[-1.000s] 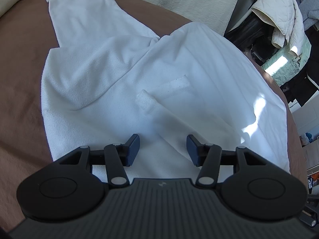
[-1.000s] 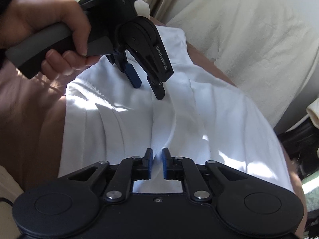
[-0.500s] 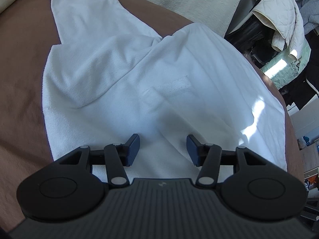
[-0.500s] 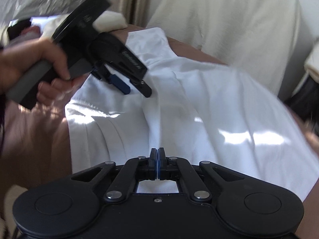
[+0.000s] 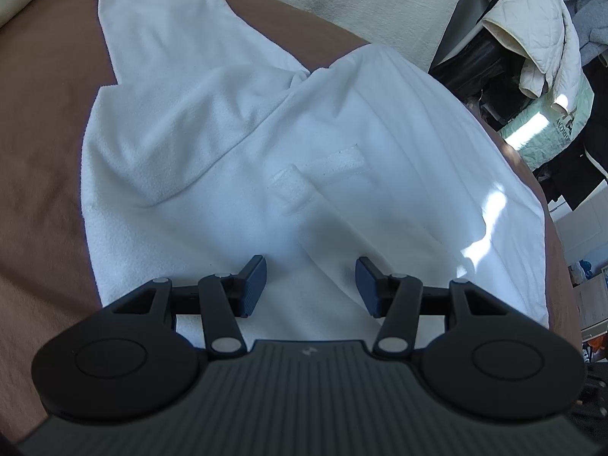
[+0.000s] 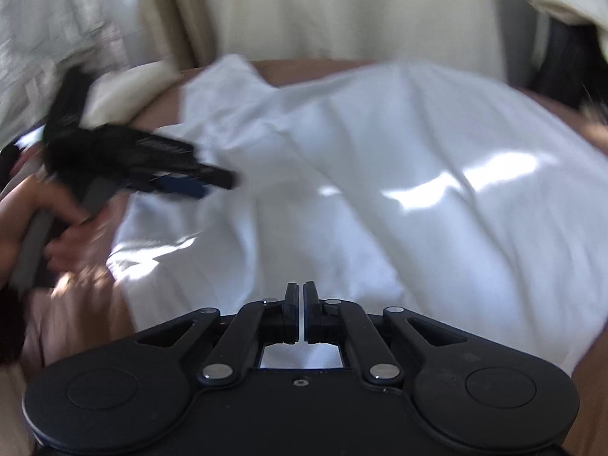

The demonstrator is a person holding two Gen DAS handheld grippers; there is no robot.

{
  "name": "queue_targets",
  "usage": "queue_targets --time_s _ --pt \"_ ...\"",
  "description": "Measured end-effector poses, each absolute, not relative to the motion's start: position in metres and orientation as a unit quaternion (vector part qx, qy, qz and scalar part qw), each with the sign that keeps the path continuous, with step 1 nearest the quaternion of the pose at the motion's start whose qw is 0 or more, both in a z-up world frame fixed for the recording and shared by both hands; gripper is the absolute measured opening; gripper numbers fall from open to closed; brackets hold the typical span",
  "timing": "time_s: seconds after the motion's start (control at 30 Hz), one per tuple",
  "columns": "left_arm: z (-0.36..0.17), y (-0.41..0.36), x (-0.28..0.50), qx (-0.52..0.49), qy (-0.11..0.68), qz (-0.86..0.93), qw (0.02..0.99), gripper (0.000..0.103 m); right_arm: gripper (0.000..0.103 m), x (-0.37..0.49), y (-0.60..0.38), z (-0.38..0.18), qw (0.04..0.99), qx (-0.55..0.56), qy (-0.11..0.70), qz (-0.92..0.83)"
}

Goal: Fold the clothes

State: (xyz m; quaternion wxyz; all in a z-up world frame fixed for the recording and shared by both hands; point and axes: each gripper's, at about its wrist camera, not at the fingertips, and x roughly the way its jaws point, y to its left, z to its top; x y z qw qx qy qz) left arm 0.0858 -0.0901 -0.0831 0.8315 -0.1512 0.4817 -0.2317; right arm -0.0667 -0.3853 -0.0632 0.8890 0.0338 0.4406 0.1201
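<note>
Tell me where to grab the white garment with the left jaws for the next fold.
Probably the near left corner of the white garment, coming from the left over the brown bedcover. The hem lies flat and single-layered there, with its edge exposed. The left gripper hovers open just beside it.

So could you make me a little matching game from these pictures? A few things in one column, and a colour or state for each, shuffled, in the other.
Things:
1. left hand-held gripper
2. right hand-held gripper
3. white garment
4. bed cover

Descriptions:
A. brown, lying under everything else
B. jaws nearly together, nothing between them
C. spread out flat, with one part folded over
D. jaws apart, above the cloth

Pairs: 1-D, 2-B, 3-C, 4-A
</note>
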Motion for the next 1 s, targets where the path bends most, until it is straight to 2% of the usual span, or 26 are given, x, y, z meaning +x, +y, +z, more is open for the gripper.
queue_targets --time_s 0.1,0.2,0.23,0.27,0.33,0.37,0.4,0.43,0.47,0.5,0.53,0.57,0.67,0.77,0.87,0.97,1.0 --pt "-0.079 -0.085 0.084 -0.168 0.467 -0.233 0.837 0.051 0.01 -0.06 -0.394 -0.07 0.89 0.025 0.45 0.071" --pt "-0.076 -0.076 0.087 -0.197 0.449 -0.235 0.839 0.052 0.034 -0.061 -0.41 -0.07 0.901 -0.004 0.432 0.021" --pt "-0.077 -0.074 0.089 -0.21 0.446 -0.236 0.838 0.055 0.034 -0.062 -0.418 -0.068 0.904 0.001 0.426 0.025" --pt "-0.08 -0.073 0.092 -0.223 0.445 -0.237 0.834 0.062 0.035 -0.061 -0.426 -0.066 0.906 0.011 0.422 0.04" --pt "-0.09 -0.078 0.101 -0.236 0.451 -0.24 0.826 0.068 0.051 -0.047 -0.433 -0.066 0.893 0.034 0.437 0.1" --pt "-0.093 -0.083 0.105 -0.229 0.452 -0.24 0.828 0.068 0.055 -0.04 -0.436 -0.066 0.885 0.045 0.444 0.13" --pt "-0.096 -0.089 0.109 -0.22 0.452 -0.24 0.831 0.062 0.059 -0.028 -0.435 -0.069 0.871 0.052 0.463 0.159" --pt "-0.092 -0.096 0.108 -0.19 0.438 -0.247 0.843 0.004 0.059 -0.02 -0.432 -0.074 0.861 0.052 0.477 0.171" --pt "-0.086 -0.104 0.107 -0.148 0.428 -0.257 0.854 0.003 0.059 -0.016 -0.427 -0.078 0.86 0.04 0.48 0.168" --pt "-0.076 -0.107 0.104 -0.118 0.409 -0.258 0.868 0.003 0.05 -0.013 -0.421 -0.082 0.859 0.028 0.484 0.165" --pt "-0.065 -0.106 0.1 -0.11 0.383 -0.258 0.88 0.003 0.032 -0.014 -0.421 -0.08 0.865 0.026 0.473 0.164" --pt "-0.054 -0.1 0.097 -0.123 0.357 -0.26 0.889 0.003 0.025 -0.016 -0.42 -0.078 0.872 0.024 0.461 0.164" --pt "-0.029 -0.073 0.101 -0.162 0.301 -0.231 0.911 0.003 0.025 -0.022 -0.423 -0.071 0.89 0.027 0.43 0.152" --pt "-0.045 -0.053 0.125 -0.199 0.345 -0.206 0.894 0.004 0.026 -0.038 -0.439 -0.073 0.894 0.02 0.441 0.074" --pt "-0.074 -0.044 0.134 -0.225 0.392 -0.197 0.87 0.004 0.031 -0.073 -0.463 -0.075 0.892 0.038 0.449 0.028" --pt "-0.085 -0.046 0.133 -0.221 0.398 -0.188 0.87 0.006 0.034 -0.103 -0.484 -0.076 0.883 0.09 0.461 0.006" --pt "-0.085 -0.047 0.133 -0.217 0.398 -0.188 0.872 0.007 0.039 -0.114 -0.486 -0.075 0.881 0.114 0.459 0.009"
